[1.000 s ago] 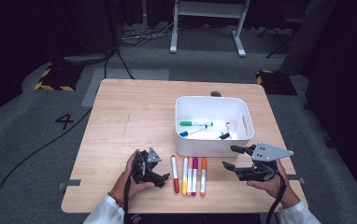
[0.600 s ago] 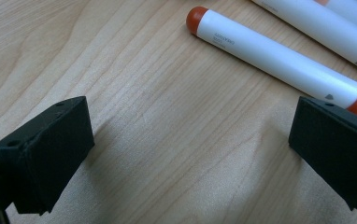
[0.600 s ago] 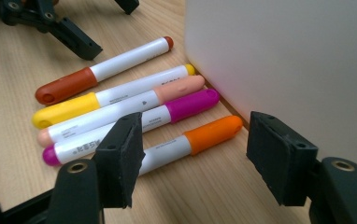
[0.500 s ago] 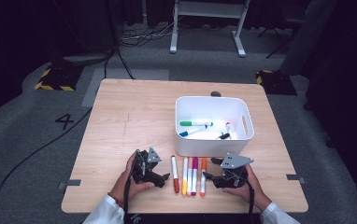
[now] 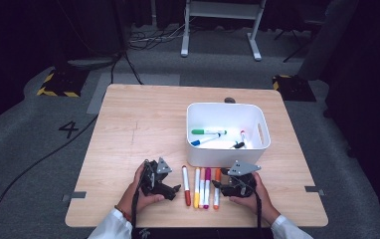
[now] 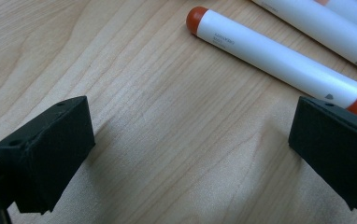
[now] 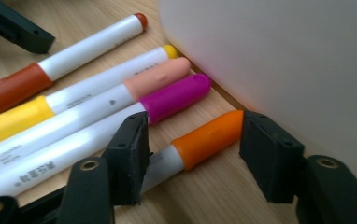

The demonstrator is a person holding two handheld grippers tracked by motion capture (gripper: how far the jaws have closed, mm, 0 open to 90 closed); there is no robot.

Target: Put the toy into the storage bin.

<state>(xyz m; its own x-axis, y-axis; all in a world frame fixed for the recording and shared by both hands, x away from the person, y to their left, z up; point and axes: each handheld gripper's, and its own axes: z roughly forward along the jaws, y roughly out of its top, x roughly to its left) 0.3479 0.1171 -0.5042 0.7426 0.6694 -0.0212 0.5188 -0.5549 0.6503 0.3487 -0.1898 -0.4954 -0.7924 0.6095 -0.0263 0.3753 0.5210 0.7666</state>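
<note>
The orange-capped white marker (image 7: 200,140) is the one in play here. Its long axis runs front to back on the tabletop, orange cap pointing away from the person toward the bin, and it's the rightmost pen in a tight row.

Going big to small: the light wooden tabletop (image 5: 138,124) has loads of bare room on its left half and behind the bin. The front edge is close, just behind both hands. The white plastic bin (image 5: 262,130) sits right of centre with a few pens inside, and its near wall is just beyond the marker tips, so there's hardly any gap at that end. In the right gripper view that wall looms right beside the outer jaw.

The right claw (image 5: 222,185) is released, jaws spread, and the orange cap lies between them with neither jaw touching it. The inner jaw sits over the body of the purple-capped marker (image 7: 176,95) next door.

The left claw (image 5: 172,189) is also released, jaws wide over bare wood, resting low just left of the row. The red-capped white marker (image 6: 279,56), the leftmost pen, lies diagonally ahead of it, one end running in behind a jaw.
</note>
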